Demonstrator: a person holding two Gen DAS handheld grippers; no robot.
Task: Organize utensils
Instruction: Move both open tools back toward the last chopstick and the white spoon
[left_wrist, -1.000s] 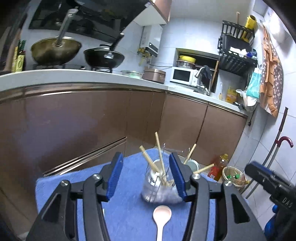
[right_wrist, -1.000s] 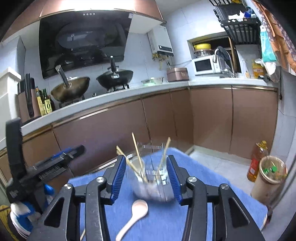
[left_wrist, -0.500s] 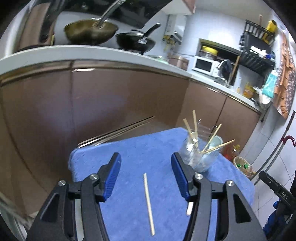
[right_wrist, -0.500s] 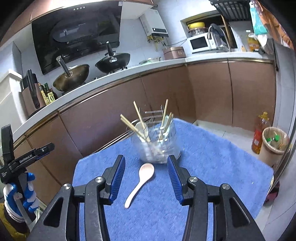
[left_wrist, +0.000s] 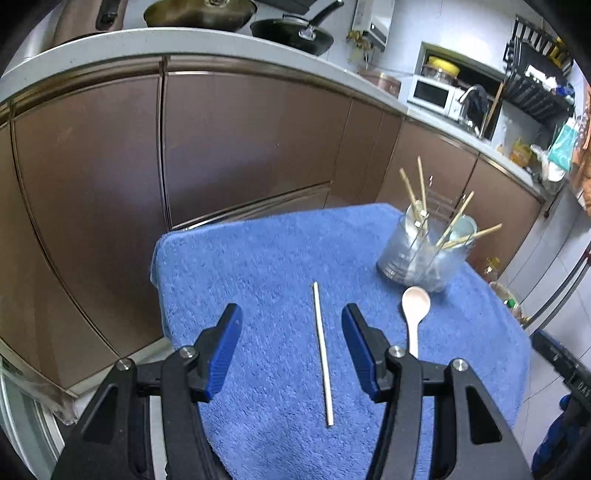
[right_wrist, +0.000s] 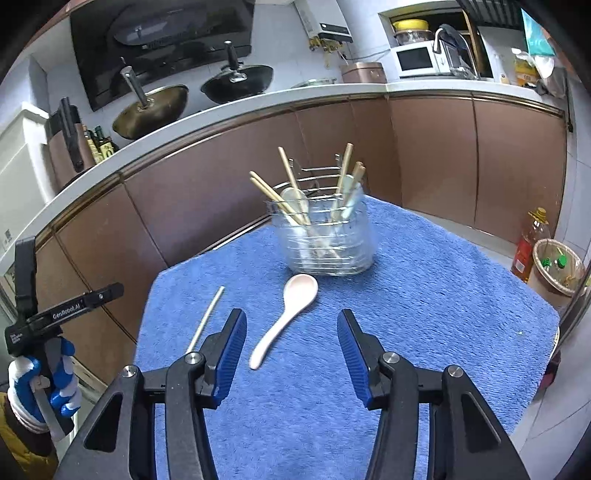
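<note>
A single wooden chopstick (left_wrist: 322, 349) lies on the blue towel (left_wrist: 258, 266), between the fingers of my open, empty left gripper (left_wrist: 291, 321). A pale ceramic spoon (left_wrist: 414, 314) lies to its right, bowl toward a clear glass holder (left_wrist: 424, 258) that has several chopsticks and spoons standing in it. In the right wrist view my right gripper (right_wrist: 291, 332) is open and empty over the spoon (right_wrist: 286, 319), with the holder (right_wrist: 325, 240) behind it and the chopstick (right_wrist: 205, 319) to the left.
The towel (right_wrist: 443, 288) covers a small table whose edges drop off on all sides. Brown kitchen cabinets (left_wrist: 240, 147) stand close behind. A bin (right_wrist: 557, 271) and an oil bottle (right_wrist: 530, 245) sit on the floor at the right.
Both grippers have drawn back from the glass holder. The left one has swung left and now frames the lone chopstick; the right one now frames the spoon.
</note>
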